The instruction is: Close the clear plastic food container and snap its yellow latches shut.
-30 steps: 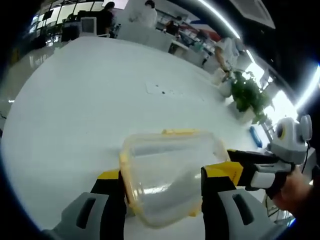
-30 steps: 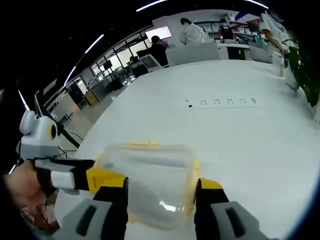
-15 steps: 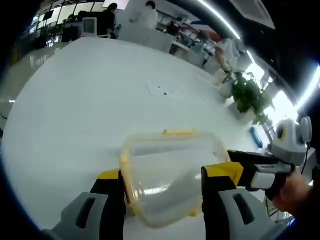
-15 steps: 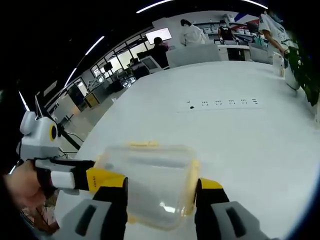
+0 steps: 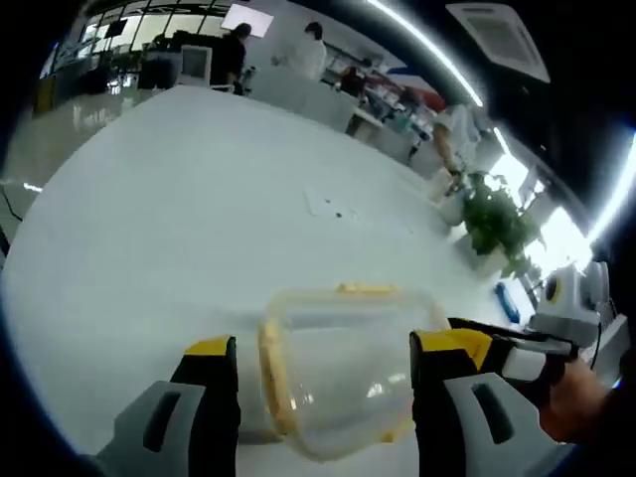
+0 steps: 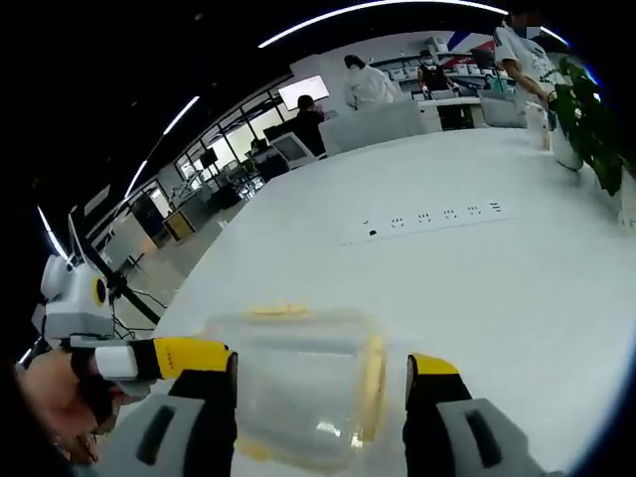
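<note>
On the white table [image 5: 149, 229], the clear container [image 5: 343, 368] sits between the wide-parted jaws of the left gripper [image 5: 323, 373]; the right gripper [image 6: 320, 388] likewise straddles it (other gripper at 9 o'clock).

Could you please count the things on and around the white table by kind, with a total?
Clear plastic food container: 1
Gripper: 2, the left gripper and the right gripper
Potted plant: 1
Socket strip in the table: 1
Total: 5
</note>
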{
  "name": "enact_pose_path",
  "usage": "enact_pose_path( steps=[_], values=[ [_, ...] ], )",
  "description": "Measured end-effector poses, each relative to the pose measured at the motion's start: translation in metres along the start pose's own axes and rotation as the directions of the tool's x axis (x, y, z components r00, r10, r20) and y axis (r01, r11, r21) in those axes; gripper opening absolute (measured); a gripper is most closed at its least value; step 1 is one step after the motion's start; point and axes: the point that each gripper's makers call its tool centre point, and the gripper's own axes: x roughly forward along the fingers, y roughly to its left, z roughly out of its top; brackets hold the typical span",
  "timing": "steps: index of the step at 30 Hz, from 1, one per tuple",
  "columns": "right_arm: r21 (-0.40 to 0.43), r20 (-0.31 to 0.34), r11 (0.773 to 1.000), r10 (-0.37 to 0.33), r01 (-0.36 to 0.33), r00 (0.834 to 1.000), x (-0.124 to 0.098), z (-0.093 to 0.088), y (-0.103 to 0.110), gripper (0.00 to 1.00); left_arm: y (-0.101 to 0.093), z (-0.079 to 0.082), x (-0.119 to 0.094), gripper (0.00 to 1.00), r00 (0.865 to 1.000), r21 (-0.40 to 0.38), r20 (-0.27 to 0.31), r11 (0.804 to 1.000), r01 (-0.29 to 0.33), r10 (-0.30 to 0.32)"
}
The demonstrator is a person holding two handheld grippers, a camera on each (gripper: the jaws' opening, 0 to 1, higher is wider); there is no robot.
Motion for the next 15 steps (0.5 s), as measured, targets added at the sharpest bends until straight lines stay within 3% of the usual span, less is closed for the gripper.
enact_pose_path(
  steps=[4,7,15],
  values=[
    [-0.073,-0.018,0.997,-0.005,0.003,1.000,0.005,-0.003,0.002,0.86,0.010,0.002,-0.002,0.99,0.999,0.013,0.042,1.000,-0.028,0.027],
    [-0.097,0.002,0.995,-0.007,0.007,1.000,0.005,-0.001,0.001,1.00,0.013,0.005,-0.006,0.99,0.997,0.028,0.065,0.999,-0.045,0.043],
    [-0.105,0.008,0.994,-0.002,0.003,1.000,-0.003,-0.001,0.004,1.00,0.003,0.003,-0.013,0.99,0.999,0.033,0.049,0.999,-0.012,0.011]
  ],
)
